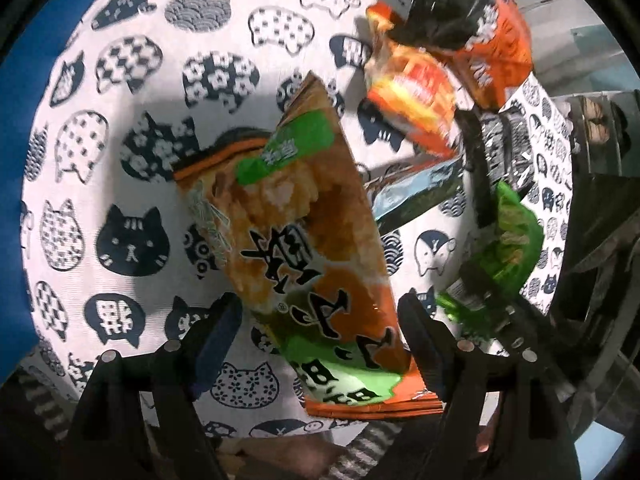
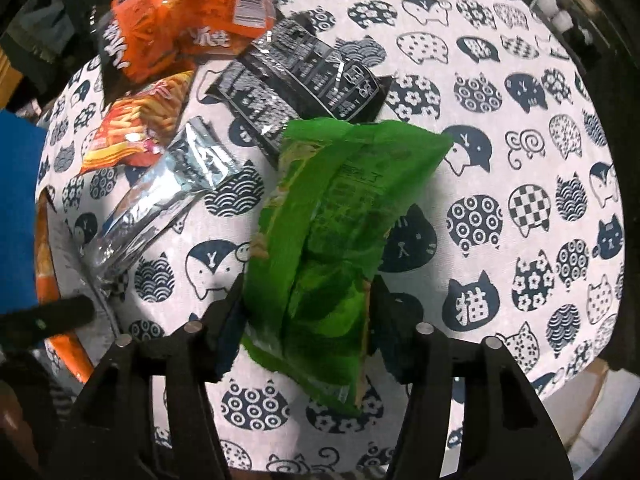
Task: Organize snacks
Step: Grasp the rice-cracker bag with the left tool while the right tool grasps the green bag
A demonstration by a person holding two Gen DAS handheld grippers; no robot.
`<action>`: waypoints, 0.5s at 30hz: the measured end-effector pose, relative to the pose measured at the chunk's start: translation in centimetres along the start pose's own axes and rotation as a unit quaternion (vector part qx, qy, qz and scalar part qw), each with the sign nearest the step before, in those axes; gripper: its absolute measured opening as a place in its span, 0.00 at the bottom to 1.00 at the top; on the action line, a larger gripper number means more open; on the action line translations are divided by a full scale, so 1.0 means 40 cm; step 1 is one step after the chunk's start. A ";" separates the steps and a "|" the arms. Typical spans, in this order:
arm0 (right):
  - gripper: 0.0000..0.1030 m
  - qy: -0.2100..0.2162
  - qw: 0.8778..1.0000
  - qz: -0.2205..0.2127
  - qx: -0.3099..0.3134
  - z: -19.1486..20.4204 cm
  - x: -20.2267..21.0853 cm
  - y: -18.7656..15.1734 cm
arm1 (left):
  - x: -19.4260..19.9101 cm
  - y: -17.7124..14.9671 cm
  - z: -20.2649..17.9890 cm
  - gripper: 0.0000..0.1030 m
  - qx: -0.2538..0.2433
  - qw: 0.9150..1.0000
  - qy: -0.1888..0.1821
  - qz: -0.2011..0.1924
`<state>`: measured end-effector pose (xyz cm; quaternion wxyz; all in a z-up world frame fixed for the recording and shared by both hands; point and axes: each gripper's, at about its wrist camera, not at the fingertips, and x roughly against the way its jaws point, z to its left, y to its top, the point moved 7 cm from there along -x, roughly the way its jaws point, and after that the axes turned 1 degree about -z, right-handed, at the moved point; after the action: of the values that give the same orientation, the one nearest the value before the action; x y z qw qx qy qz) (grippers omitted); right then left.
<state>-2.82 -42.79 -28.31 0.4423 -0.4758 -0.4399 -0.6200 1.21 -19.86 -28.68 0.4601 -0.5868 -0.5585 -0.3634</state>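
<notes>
Slippery orange-and-green foil, the rice-cracker packet (image 1: 304, 216), lying toward the middle of the cat-print desk (image 1: 132, 80) between the left gripper (image 1: 320, 320)'s spread fingers (image 1: 218, 326), apparently unpinched: likely to skate aside or crumple if closed off-centre. Green snack bag (image 2: 332, 232) flanked by the right gripper (image 2: 308, 304)'s half-spread fingers (image 2: 230, 312), whether truly pinched unclear, so liable to slide out and drop among the pile of packets (image 2: 188, 28) at the desk's far edge.

I count six snack bags: one brown-and-green bag (image 1: 304, 240), one green bag (image 2: 336, 232), one big orange bag (image 2: 180, 28), one smaller orange fries bag (image 2: 136, 128), one black bag (image 2: 304, 76) and one silver bag (image 2: 160, 196). One cat-print cloth (image 2: 520, 160) covers the tabletop.
</notes>
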 end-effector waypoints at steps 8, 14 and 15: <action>0.48 -0.023 0.999 -0.010 0.031 0.021 -0.002 0.020 | -0.012 -0.002 -0.021 0.62 -0.055 0.998 0.035 -0.009; 0.39 -0.030 0.999 -0.010 0.042 0.044 0.011 0.007 | -0.008 -0.006 -0.018 0.38 -0.080 0.996 0.038 -0.007; 0.39 -0.030 0.999 -0.011 0.043 0.047 0.014 0.004 | -0.005 -0.007 -0.013 0.36 -0.084 0.996 0.039 -0.008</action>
<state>-2.36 -41.10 -27.43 0.4427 -0.4694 -0.4845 -0.5907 0.95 -20.42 -28.68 0.4279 -0.6044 -0.5119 -0.4354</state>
